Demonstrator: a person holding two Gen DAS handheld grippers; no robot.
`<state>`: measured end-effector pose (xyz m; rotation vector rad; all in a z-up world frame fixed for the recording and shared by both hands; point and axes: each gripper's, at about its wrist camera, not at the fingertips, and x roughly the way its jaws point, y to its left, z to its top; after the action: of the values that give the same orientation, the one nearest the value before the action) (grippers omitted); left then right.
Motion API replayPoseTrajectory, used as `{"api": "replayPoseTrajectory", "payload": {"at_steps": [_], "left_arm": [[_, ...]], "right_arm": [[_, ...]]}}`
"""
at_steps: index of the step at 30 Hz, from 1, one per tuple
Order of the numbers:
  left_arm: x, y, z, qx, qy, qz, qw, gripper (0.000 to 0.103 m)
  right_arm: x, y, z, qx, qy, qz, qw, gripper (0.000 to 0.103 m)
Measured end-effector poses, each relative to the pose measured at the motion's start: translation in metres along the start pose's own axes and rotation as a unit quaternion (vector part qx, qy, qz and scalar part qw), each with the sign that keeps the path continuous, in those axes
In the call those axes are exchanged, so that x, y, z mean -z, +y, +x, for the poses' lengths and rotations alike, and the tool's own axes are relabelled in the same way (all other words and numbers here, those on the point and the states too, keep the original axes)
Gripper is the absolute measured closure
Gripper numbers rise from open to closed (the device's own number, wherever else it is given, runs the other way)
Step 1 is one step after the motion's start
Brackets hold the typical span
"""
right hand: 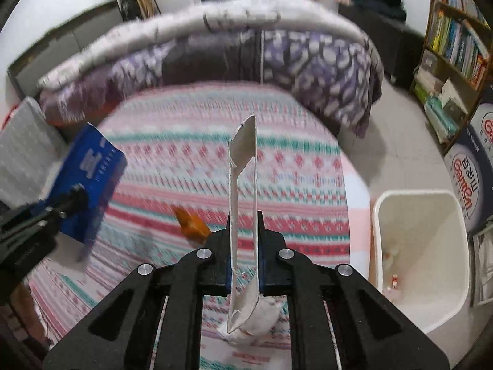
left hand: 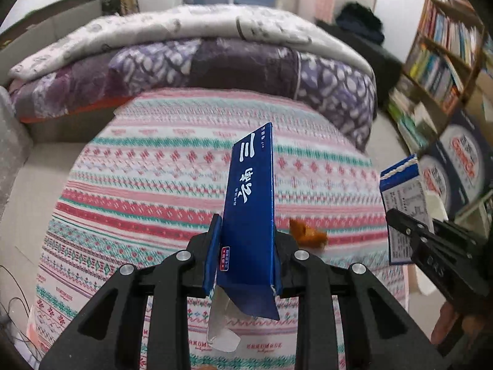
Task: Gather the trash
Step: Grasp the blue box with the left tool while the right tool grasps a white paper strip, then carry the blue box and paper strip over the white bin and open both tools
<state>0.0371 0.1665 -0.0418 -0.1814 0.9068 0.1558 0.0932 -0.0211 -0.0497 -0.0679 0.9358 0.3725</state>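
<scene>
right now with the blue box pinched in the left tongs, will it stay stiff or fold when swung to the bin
The blue box probably stays fairly stiff: it stands straight above the left tongs. It looks empty and light, since its bottom flap hangs open. The squeezed walls may crush a little, so it could slip on the way to the bin.

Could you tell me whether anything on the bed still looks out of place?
Yes: an orange scrap lies loose on the striped bedspread, apart from both grippers. The left gripper is shut on a blue box, the right gripper on a flattened carton. The white bin stands beside the bed.
</scene>
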Motion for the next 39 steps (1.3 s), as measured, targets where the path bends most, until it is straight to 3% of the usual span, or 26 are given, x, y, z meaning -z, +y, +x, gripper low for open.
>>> {"api": "replayPoseTrajectory", "payload": {"at_steps": [6,11,24,39], "left_arm": [[-0.008,-0.012,-0.020,-0.031,-0.058,-0.015,0.9977,0.075],[-0.012,-0.020,-0.026,-0.046,-0.083,-0.019,0.9953,0.075],[-0.013,-0.052,-0.028,-0.036,-0.095,-0.009,0.9948,0.075],[-0.013,-0.108,-0.025,-0.005,-0.097,0.021,0.9950,0.075]], "right_arm": [[-0.008,0.006,-0.020,0.004,-0.067,0.000,0.998,0.093],[-0.007,0.007,-0.032,0.016,-0.104,-0.004,0.994,0.093],[-0.002,-0.010,-0.045,0.035,-0.119,0.004,0.992,0.093],[0.002,-0.063,-0.063,0.065,-0.119,0.042,0.990,0.093]]}}
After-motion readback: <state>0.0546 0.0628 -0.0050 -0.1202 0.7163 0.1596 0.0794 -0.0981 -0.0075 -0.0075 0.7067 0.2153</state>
